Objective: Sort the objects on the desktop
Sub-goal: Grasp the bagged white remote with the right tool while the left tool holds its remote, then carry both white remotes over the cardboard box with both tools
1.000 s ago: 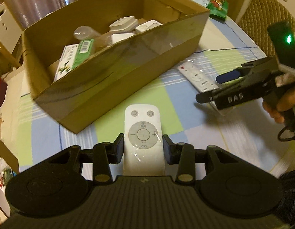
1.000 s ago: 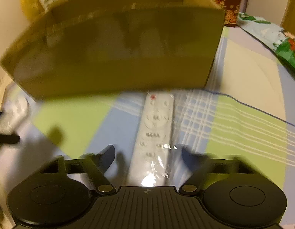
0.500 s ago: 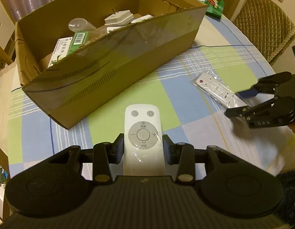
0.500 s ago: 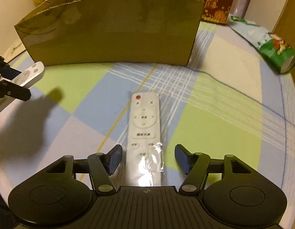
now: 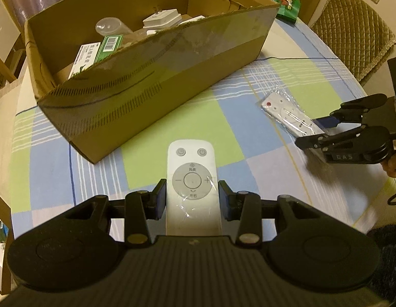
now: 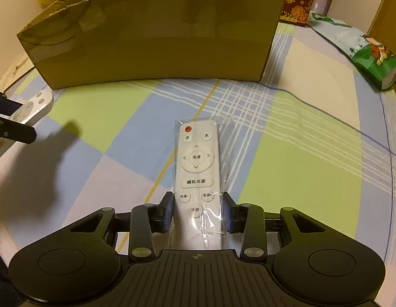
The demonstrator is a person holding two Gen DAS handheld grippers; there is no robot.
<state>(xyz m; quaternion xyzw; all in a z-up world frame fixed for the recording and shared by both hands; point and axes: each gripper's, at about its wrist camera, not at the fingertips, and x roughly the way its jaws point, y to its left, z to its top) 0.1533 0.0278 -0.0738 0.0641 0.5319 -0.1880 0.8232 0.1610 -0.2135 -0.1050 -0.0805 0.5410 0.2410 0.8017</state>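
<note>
Your left hand-held gripper (image 5: 191, 200) is clamped on a short white plastic remote with a round grey dial (image 5: 192, 179). Your right hand-held gripper (image 6: 198, 211) grips the lower end of a long white plastic-wrapped remote with a red button (image 6: 196, 168). Both remotes lie over the checked counter (image 6: 300, 158) in front of the open brown cardboard box (image 5: 157, 81).

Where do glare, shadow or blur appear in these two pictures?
Left wrist view: glare on the white remote's wrap, motion blur at the lower right. Right wrist view: glare on the wrapped remote, a dark shadow on the tablecloth at left; both bend the cardboard box.
</note>
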